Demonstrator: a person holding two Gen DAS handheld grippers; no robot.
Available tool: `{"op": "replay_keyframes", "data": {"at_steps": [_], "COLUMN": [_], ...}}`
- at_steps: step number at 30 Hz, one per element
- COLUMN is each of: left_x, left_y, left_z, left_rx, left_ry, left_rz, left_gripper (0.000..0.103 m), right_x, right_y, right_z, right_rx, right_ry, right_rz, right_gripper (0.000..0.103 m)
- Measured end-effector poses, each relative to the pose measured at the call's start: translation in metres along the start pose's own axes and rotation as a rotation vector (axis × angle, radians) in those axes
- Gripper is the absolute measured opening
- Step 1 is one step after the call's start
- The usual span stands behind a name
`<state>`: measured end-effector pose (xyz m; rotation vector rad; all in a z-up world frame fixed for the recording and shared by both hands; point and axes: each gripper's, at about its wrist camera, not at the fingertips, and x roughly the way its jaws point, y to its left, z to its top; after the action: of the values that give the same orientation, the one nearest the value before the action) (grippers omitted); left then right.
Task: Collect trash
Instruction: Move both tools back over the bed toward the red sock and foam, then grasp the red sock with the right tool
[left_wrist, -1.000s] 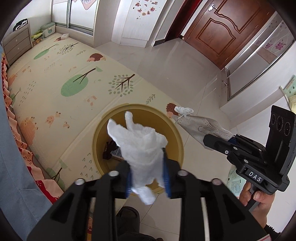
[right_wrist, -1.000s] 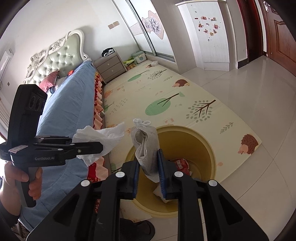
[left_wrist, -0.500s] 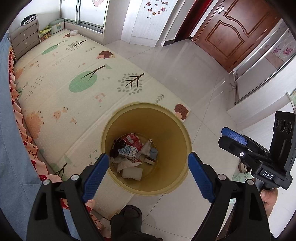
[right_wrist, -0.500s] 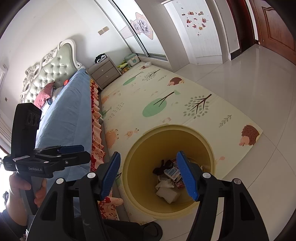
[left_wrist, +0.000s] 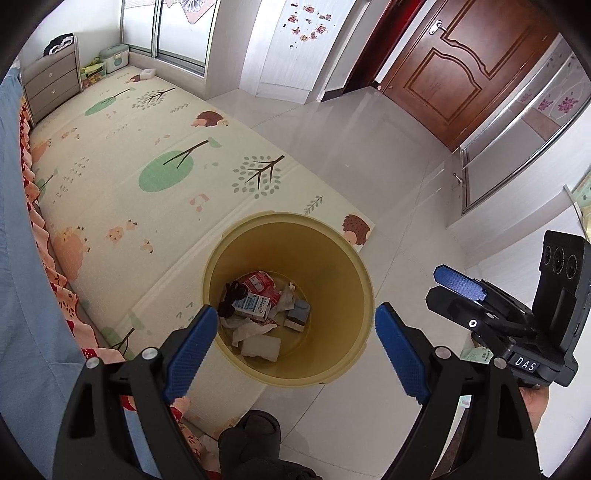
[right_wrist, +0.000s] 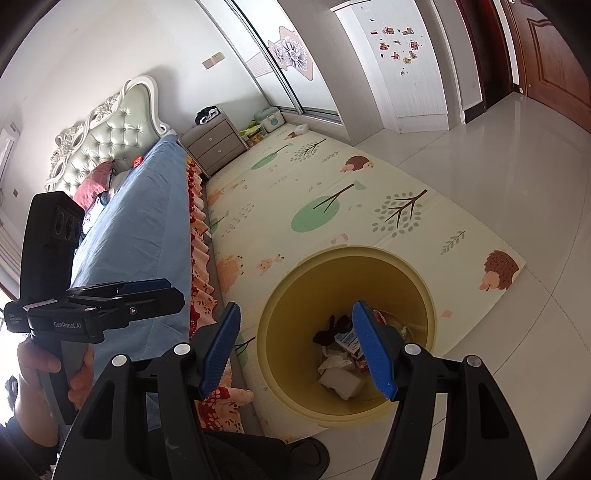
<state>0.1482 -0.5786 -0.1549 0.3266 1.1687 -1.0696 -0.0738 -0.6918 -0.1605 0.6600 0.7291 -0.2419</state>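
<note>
A yellow bin (left_wrist: 236, 243) (right_wrist: 354, 250) stands on the edge of the play mat. In its bottom lies trash: a white tissue wad (left_wrist: 260, 348) (right_wrist: 341, 380), a small carton (left_wrist: 253, 304) and a red packet (left_wrist: 258, 282). My left gripper (left_wrist: 295, 309) hovers over the bin mouth, open wide, with nothing between its blue pads. My right gripper (right_wrist: 295, 306) hangs over the bin's left rim, also open and empty. Each gripper shows in the other's view: the right one (left_wrist: 448, 286) off to the right, the left one (right_wrist: 168, 291) over the bed edge, held by a hand.
A patterned play mat (left_wrist: 155, 177) covers the floor left of the bin, with pale tiles (left_wrist: 369, 155) to the right. A bed with a blue cover (right_wrist: 140, 221) runs along the left, a nightstand (right_wrist: 214, 142) behind it. A dark slipper (left_wrist: 251, 439) is below the bin.
Both grippers have opened. The white tissue from the left one and the face mask from the right one have dropped out of the jaws, and the bin's contents now show.
</note>
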Motion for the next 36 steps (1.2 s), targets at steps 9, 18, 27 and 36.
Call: {"op": "replay_keyframes", "data": {"at_steps": [9, 18, 27, 36], "left_x": [-0.064, -0.167, -0.260, -0.320], "left_y": [0.019, 0.086, 0.162, 0.232], "left_z": [-0.029, -0.095, -0.167, -0.240], "left_rx": [-0.014, -0.097, -0.252, -0.405], "left_ry": [-0.116, -0.258, -0.375, -0.429], "left_rz": [0.050, 0.279, 0.474, 0.614], "left_gripper": [0.087, 0.088, 0.092, 0.092], "right_x": [-0.009, 0.005, 0.031, 0.069], "right_y": [0.061, 0.180, 0.312, 0.428], "right_z": [0.000, 0.003, -0.010, -0.048], "right_rx": [-0.090, -0.275, -0.489, -0.631], "right_ry": [-0.003, 0.005, 0.039, 0.138], "right_rz": [0.089, 0.267, 0.419, 0.541], "right_gripper": [0.063, 0.063, 0.063, 0.063]}}
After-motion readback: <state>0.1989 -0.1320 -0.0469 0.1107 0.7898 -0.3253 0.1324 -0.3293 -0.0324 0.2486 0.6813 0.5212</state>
